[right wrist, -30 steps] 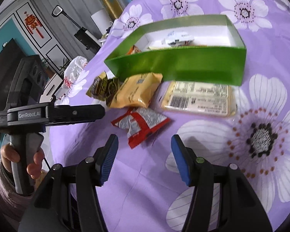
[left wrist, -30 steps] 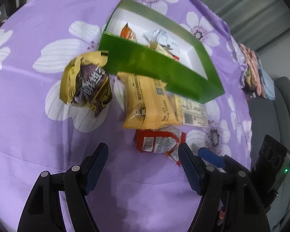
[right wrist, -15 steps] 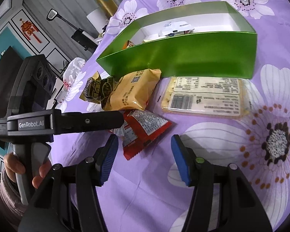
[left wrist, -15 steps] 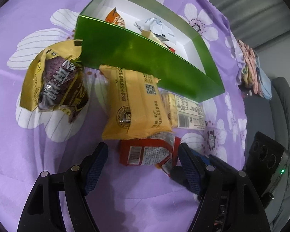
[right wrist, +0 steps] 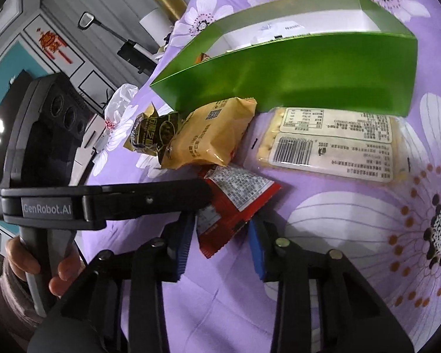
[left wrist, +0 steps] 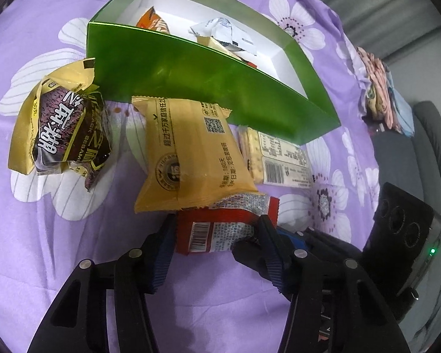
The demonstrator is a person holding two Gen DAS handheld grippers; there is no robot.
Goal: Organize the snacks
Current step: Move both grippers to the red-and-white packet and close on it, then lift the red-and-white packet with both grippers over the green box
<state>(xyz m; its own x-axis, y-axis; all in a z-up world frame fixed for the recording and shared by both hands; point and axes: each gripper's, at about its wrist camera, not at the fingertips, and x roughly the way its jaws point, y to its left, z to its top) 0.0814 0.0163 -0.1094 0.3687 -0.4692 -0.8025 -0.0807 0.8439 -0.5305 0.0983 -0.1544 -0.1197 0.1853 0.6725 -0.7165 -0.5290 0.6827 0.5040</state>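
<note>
A red snack packet (left wrist: pixel 220 229) lies on the purple flowered cloth in front of the green box (left wrist: pixel 208 88). My left gripper (left wrist: pixel 217 253) is closing, and its pads press the packet's two sides. My right gripper (right wrist: pixel 220 247) is closing too, pads against the near corner of the same red packet (right wrist: pixel 235 197). A left finger (right wrist: pixel 147 197) crosses just above it. A yellow packet (left wrist: pixel 191 158) overlaps the red one's far edge. A black sesame packet (left wrist: pixel 61 129) lies to the left and a cracker pack (left wrist: pixel 279 158) to the right. The box holds several snacks.
The green box (right wrist: pixel 294 79) stands close behind the loose snacks. A heap of cloth or packets (left wrist: pixel 379 94) sits at the table's right edge, with a grey sofa (left wrist: pixel 426 147) beyond. A person's hand (right wrist: pixel 58 267) grips the left handle.
Both grippers came forward and down onto the red packet from opposite sides. Their jaws have narrowed from wide open until the pads meet the packet.
</note>
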